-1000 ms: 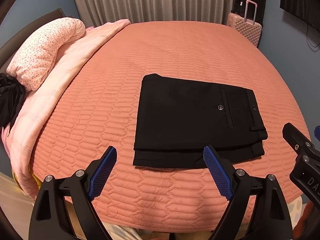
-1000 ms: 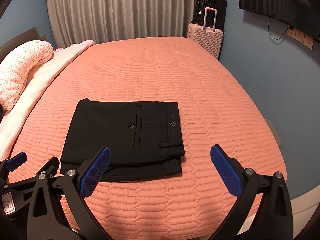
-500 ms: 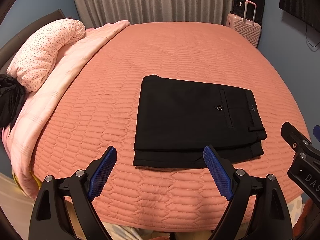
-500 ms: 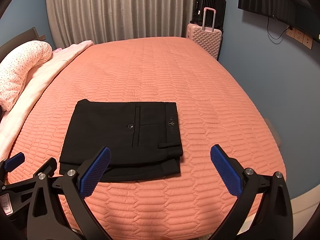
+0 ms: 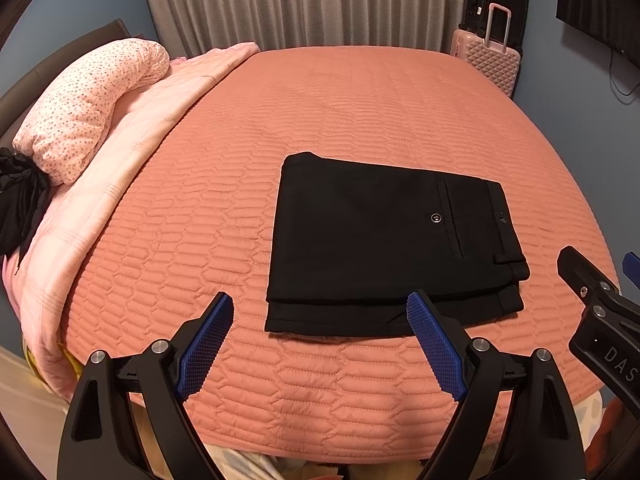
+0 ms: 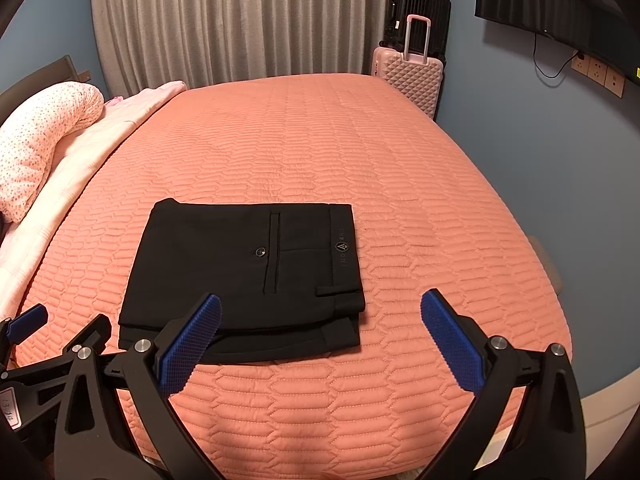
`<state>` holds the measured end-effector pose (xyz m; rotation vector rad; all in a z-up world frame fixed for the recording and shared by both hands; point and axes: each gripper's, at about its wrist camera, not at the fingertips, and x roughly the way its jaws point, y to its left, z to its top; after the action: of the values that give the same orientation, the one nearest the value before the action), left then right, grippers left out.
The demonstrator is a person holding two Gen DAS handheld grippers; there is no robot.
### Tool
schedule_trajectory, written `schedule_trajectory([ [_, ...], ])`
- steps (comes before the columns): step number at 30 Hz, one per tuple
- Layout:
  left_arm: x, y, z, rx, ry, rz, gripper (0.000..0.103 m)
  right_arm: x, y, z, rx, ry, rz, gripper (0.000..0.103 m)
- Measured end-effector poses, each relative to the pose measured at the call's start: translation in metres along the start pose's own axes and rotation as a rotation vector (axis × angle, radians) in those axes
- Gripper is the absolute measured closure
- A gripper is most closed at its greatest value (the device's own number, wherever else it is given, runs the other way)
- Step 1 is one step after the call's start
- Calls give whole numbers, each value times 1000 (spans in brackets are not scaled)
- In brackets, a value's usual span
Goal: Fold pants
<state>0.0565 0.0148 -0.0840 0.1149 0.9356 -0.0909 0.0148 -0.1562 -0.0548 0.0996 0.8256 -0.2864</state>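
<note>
Black pants [image 5: 384, 240] lie folded into a flat rectangle on the salmon quilted bed, waistband and back pocket on the right; they also show in the right wrist view [image 6: 244, 276]. My left gripper [image 5: 320, 308] is open and empty, held above the bed's near edge in front of the pants. My right gripper [image 6: 320, 308] is open and empty, just right of the left one. Neither touches the pants. The right gripper's body shows at the right edge of the left wrist view [image 5: 600, 308].
The salmon bedspread [image 5: 360, 112] covers the bed. A pink blanket [image 5: 132, 160] and a dotted pillow [image 5: 84, 108] lie along the left side, with a dark cloth [image 5: 16, 204] beside them. A pink suitcase [image 6: 408, 76] and a black one [image 6: 416, 8] stand by the curtain.
Both grippers have drifted back slightly and stay open. The folded pants have not moved.
</note>
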Motion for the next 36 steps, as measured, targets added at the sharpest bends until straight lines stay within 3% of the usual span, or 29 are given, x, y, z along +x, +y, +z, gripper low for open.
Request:
schedule_trajectory([
  [36,-3,-4,-3,19,-9,15,21,1,-2,-2,-2,-1,1,5],
])
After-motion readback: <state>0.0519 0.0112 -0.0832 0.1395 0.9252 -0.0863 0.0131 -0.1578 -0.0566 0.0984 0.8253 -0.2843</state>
